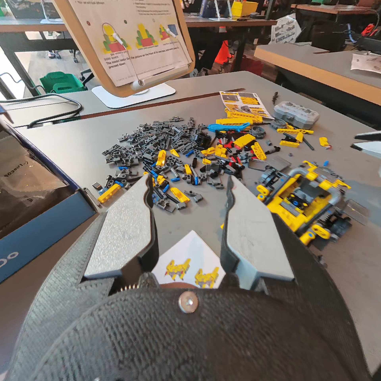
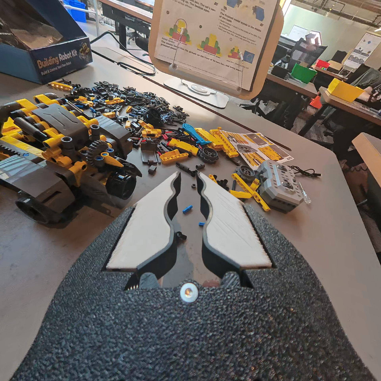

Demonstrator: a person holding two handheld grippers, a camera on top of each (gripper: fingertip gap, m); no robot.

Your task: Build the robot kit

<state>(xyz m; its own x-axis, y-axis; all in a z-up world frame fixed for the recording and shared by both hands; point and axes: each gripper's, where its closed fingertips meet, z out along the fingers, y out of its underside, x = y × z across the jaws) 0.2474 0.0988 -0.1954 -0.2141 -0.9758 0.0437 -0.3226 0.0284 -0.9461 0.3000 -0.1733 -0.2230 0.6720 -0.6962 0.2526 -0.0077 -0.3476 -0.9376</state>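
- Left gripper: jaws spread, empty, hovering over the near edge of the loose-parts pile; white booklet below.
- Right gripper: narrow gap, nothing gripped; blue pin on the table between the fingers.
- Half-built yellow vehicle left of it, grey battery box right.
- Instruction stand behind the pile.

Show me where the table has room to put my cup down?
Bare table lies in front of the half-built yellow car, left of the right claw. More lies near the right edge, past the grey battery box. The middle is crowded with the loose brick pile. Both claws are open and empty; the left claw hovers over the pile's near edge.
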